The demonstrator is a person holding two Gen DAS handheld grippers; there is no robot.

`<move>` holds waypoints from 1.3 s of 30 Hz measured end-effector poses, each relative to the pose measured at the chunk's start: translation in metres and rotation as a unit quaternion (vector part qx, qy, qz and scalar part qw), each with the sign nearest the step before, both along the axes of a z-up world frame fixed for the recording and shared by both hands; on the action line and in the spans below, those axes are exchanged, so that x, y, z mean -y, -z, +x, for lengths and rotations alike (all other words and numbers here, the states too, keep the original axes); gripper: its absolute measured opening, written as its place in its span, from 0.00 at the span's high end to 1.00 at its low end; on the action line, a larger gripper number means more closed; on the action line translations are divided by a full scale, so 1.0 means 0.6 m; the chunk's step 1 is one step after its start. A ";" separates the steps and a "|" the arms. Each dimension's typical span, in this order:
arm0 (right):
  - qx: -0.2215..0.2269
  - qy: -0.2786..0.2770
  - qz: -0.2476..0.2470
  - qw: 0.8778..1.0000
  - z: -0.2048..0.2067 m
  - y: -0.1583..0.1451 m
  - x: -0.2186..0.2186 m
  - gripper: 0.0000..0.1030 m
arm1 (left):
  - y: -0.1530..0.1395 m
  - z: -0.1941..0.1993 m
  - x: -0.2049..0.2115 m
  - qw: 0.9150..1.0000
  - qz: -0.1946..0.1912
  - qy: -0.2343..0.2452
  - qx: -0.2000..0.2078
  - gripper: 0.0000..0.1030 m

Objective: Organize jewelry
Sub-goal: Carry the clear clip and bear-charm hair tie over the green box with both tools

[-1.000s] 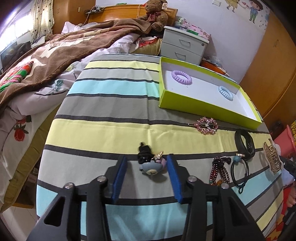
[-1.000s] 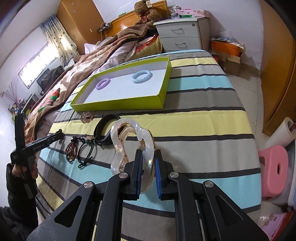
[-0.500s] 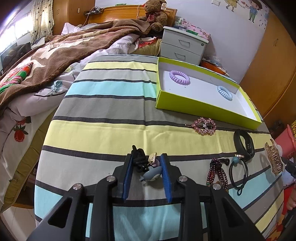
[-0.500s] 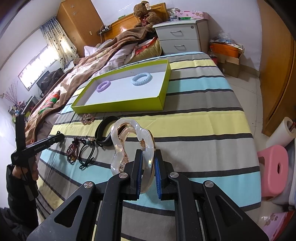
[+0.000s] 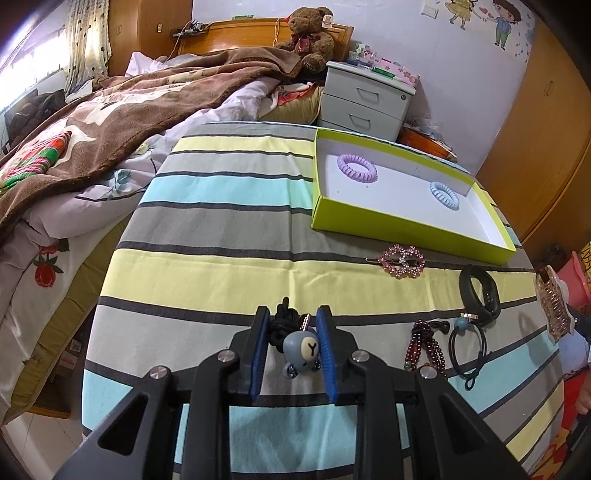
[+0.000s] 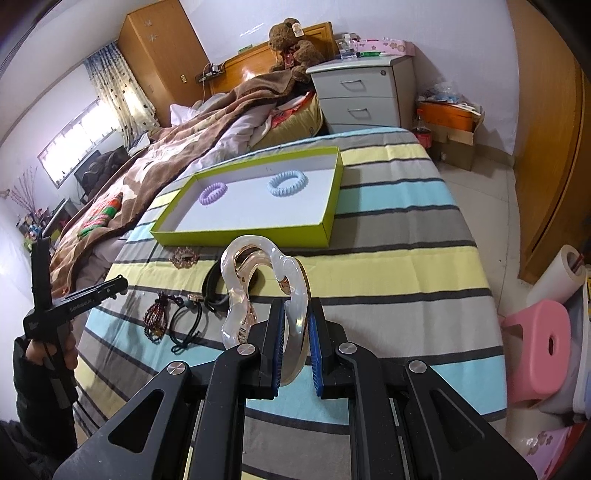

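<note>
The left tool points toward twelve o'clock, clamped on a blue-grey round bear charm hair tie marked "Y" above the striped surface. The right tool grips a clear curved plastic hair claw.

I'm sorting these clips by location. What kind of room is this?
Most likely a home bedroom, perhaps a child's: an unmade bed with a brown blanket, a teddy bear by the wooden headboard, a grey nightstand, and cartoon wall stickers.
</note>
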State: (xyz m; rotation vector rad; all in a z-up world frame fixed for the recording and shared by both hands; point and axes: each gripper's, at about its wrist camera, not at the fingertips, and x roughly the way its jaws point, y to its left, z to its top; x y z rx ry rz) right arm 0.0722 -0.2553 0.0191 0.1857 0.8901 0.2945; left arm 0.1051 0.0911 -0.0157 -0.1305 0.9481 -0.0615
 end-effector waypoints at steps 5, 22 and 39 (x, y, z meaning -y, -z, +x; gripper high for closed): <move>0.008 0.012 -0.005 1.000 0.009 -0.017 -0.002 0.87 | -0.018 0.001 0.001 1.000 -0.005 0.004 0.011 0.74; 0.027 0.070 -0.022 0.997 0.107 -0.062 -0.025 0.87 | -0.087 0.064 0.033 0.997 -0.020 0.030 0.063 0.74; 0.000 0.111 -0.056 0.992 0.227 -0.034 -0.056 0.87 | -0.079 0.175 0.072 0.996 -0.030 0.058 0.056 0.74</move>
